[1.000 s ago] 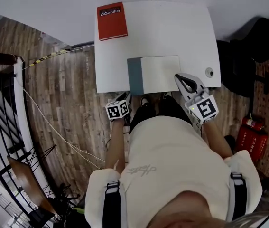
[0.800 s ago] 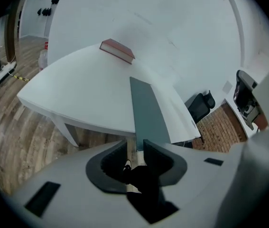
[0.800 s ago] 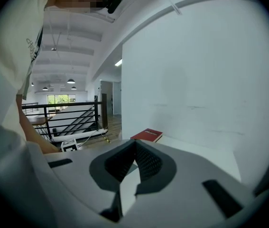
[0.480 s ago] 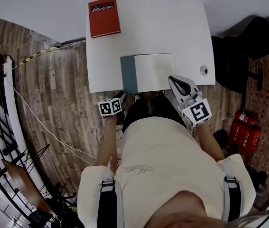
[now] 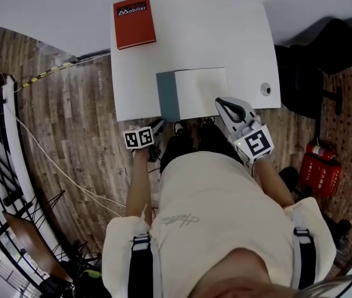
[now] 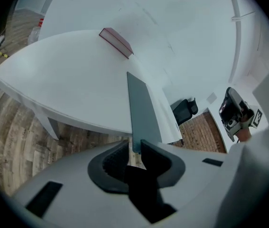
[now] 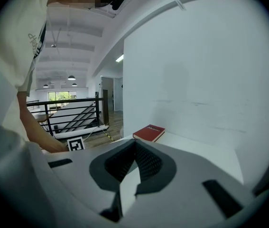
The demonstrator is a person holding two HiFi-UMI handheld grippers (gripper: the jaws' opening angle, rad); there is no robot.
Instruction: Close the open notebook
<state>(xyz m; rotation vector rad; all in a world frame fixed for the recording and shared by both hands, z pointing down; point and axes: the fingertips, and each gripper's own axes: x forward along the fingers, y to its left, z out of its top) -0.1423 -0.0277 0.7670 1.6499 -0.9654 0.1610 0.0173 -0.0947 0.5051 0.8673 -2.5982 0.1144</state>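
Note:
The notebook [image 5: 197, 93] lies at the table's near edge, with a grey-blue cover strip on its left and a white page facing up. In the left gripper view the notebook [image 6: 141, 108] runs straight ahead of the jaws. My left gripper [image 5: 158, 125] hangs just off the table edge, below the notebook's left corner; the left gripper [image 6: 134, 148] is shut with nothing held. My right gripper [image 5: 220, 102] rests over the notebook's near right corner and is shut and empty. From its own camera the right gripper [image 7: 135, 144] shows only white surface past its tips.
A red book [image 5: 133, 22] lies at the far left corner of the white table [image 5: 225, 36]. A small round fitting [image 5: 265, 89] sits near the right edge. A black chair [image 5: 324, 48] and a red extinguisher [image 5: 317, 169] stand to the right. Railings and cables lie left.
The head view has shifted, so everything sits slightly further left. My left gripper has drifted a little left of the notebook's corner. The notebook has not moved.

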